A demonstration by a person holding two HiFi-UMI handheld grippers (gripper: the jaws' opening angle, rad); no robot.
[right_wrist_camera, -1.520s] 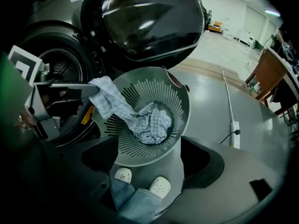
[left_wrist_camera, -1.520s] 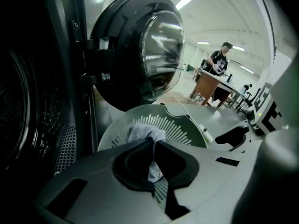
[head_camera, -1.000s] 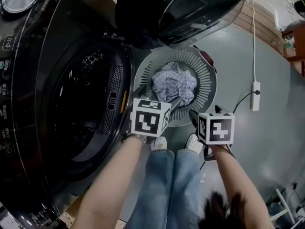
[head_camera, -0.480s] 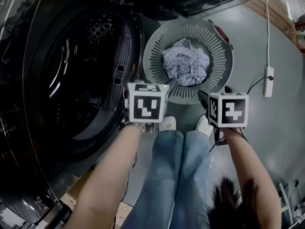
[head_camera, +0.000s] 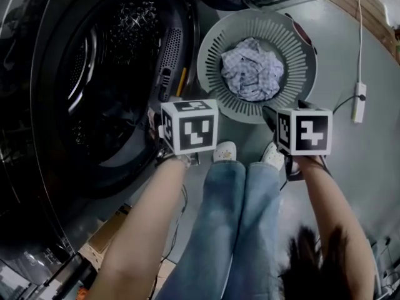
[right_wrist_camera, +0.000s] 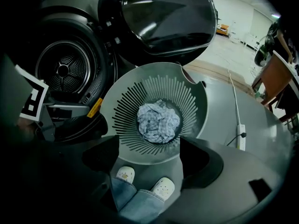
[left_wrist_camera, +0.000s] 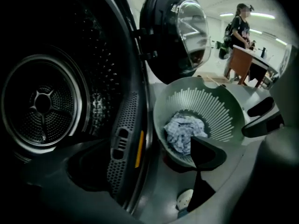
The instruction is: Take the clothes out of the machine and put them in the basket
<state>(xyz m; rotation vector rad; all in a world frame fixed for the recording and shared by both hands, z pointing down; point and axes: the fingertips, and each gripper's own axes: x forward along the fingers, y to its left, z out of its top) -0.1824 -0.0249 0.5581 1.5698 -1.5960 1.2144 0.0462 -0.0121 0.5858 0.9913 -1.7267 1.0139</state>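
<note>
So the basket (head_camera: 299,55) is a round grey plastic one with slatted walls, sitting on the smooth grey floor (head_camera: 353,174) just beside the machine's open mouth. One crumpled bundle of clothes (head_camera: 253,69), pale checked fabric, lies in the bottom of it. That's the only laundry I can make out.

The machine's drum (head_camera: 106,74) is dark perforated metal with a round hub at the back. Its big round glass door (left_wrist_camera: 180,29) hangs open right over the basket's far side. There's a small yellow tag (head_camera: 181,82) on the door rim.

There are two grippers. The left gripper (head_camera: 187,127) is at the edge of the drum opening, fingers spread wide with nothing in them. The right gripper (right_wrist_camera: 149,143) hangs over the near rim of the basket, fingers also apart and empty.

Other stuff: two white shoes (head_camera: 225,150) and blue jeans (head_camera: 231,217) directly below, and one white power strip (head_camera: 359,102) with its cord on the floor. One person (left_wrist_camera: 238,31) stands by a wooden table (left_wrist_camera: 243,62) in the background.
</note>
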